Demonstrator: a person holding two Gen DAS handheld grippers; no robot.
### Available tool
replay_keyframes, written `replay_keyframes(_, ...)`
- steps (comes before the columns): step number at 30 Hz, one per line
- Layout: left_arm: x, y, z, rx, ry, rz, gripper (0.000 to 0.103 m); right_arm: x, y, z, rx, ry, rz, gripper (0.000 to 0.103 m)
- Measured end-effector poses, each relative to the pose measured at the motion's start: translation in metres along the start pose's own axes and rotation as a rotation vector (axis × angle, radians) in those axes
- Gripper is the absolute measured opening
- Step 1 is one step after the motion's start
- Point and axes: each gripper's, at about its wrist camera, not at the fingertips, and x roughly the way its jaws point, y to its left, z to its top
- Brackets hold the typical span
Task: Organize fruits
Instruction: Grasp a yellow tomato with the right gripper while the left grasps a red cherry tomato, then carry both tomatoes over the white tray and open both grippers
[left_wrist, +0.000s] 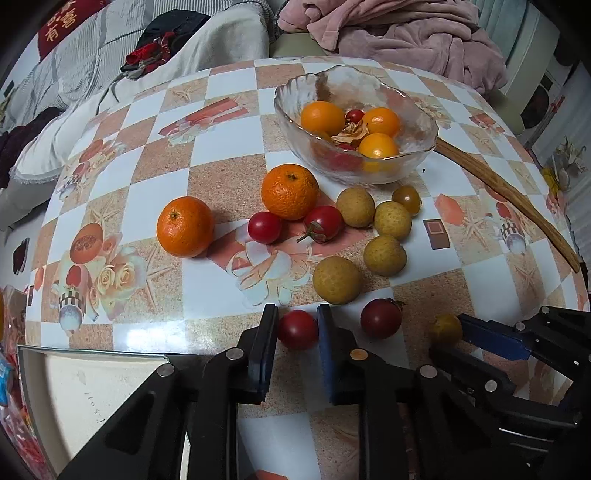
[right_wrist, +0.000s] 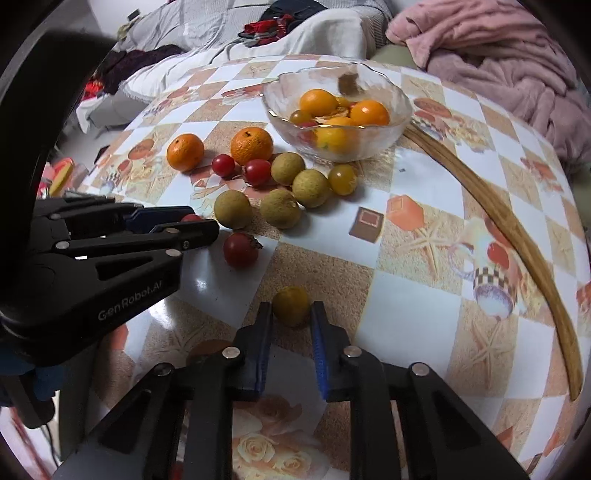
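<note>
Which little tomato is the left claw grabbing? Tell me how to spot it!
Start at the glass bowl, then come down past the two oranges and the brown-yellow round fruits to the table's near edge. The red tomato sits between the left claw fingers; its darker neighbour lies free.

Home interior, lived-in room. Surface (left_wrist: 229, 177) wears a printed checkered vinyl cloth with roses, starfish and gift boxes. Behind it, a sofa or bed with grey striped cover (left_wrist: 85, 55), a red cushion with Chinese characters (left_wrist: 64, 26), and dark and red clothes (left_wrist: 155, 48) thrown on top. Pink fleece blanket (left_wrist: 406, 33) heaped at the far edge. Glass bowl (left_wrist: 417, 147) of fruit and loose fruit laid out on the cloth; a wooden stick (right_wrist: 498, 221) lies alongside.
</note>
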Motion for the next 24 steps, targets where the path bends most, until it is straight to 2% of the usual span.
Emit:
replay_keyframes(7,-0.020,0.003,-0.010,-0.052,-0.019,-0.042,0.023,-0.015,-0.014,-0.007,0.087,0.009,0.059,0.023)
replay_keyframes(13,-0.046,0.012,-0.024,-0.086,-0.042,-0.058,0.023,-0.024,-0.017,-0.013,0.129,0.024,0.075,0.023)
replay_keyframes(24,-0.087,0.062,-0.058,-0.184,-0.081,-0.025,0.023,-0.034,0.021,-0.006,0.085,0.022,0.109,0.023)
